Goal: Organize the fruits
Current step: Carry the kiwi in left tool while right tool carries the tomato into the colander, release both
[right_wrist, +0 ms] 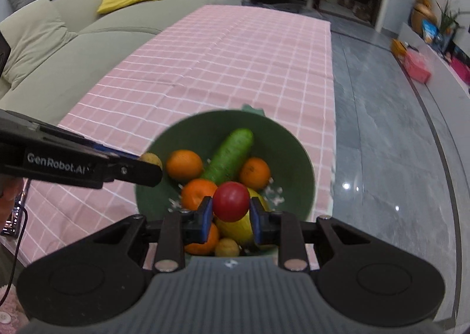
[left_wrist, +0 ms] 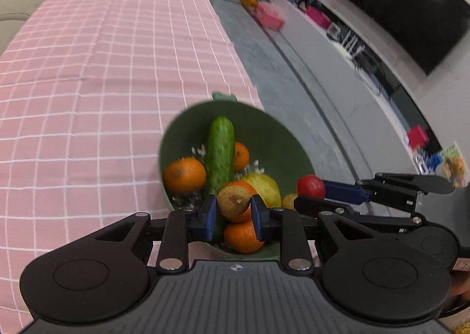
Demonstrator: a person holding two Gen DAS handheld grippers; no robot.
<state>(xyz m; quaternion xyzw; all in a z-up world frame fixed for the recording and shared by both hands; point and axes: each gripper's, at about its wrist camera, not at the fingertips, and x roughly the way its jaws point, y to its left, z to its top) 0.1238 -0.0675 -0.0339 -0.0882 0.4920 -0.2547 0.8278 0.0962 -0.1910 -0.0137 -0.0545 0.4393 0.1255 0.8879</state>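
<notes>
A green bowl (left_wrist: 273, 140) (right_wrist: 191, 134) sits near the right edge of the pink checked table. It holds a cucumber (left_wrist: 220, 154) (right_wrist: 232, 154), several oranges (left_wrist: 184, 175) (right_wrist: 184, 165), a yellow fruit (left_wrist: 263, 188) (right_wrist: 235, 229) and a small brownish fruit (right_wrist: 226, 247). My left gripper (left_wrist: 234, 213) is shut on a brown kiwi (left_wrist: 234, 200) just above the bowl's near side. My right gripper (right_wrist: 230, 213) is shut on a red tomato (right_wrist: 231, 201) (left_wrist: 310, 186) above the bowl. In the right wrist view the left gripper (right_wrist: 147, 170) with its kiwi (right_wrist: 151, 159) shows at the bowl's left rim.
The pink tablecloth (left_wrist: 102, 69) (right_wrist: 235, 63) stretches away beyond the bowl. A beige sofa (right_wrist: 58, 48) with a yellow cushion lies to the left. To the right are grey floor (right_wrist: 382, 143), a low TV shelf with boxes (left_wrist: 268, 16) and a TV (left_wrist: 411, 4).
</notes>
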